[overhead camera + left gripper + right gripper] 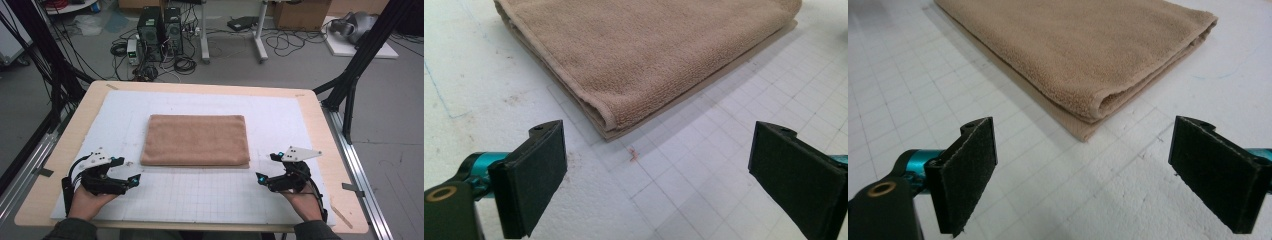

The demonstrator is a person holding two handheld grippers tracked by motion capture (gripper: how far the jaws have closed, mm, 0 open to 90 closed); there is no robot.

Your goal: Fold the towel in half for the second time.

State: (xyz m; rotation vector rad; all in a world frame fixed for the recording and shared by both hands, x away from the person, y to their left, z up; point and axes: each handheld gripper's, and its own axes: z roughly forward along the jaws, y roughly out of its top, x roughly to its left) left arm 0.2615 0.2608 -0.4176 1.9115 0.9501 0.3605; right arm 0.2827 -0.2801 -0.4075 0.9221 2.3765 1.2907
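The white gridded foam surface [210, 195] carries a folded tan terry towel [196, 140] at its middle, long axis running left to right. The towel lies just ahead of both tools, apart from them: its near left corner faces the left gripper [137, 178], its near right corner the right gripper [259, 177]. Each gripper's jaws stand wide apart and empty. Neither hand looks clearly nearer.
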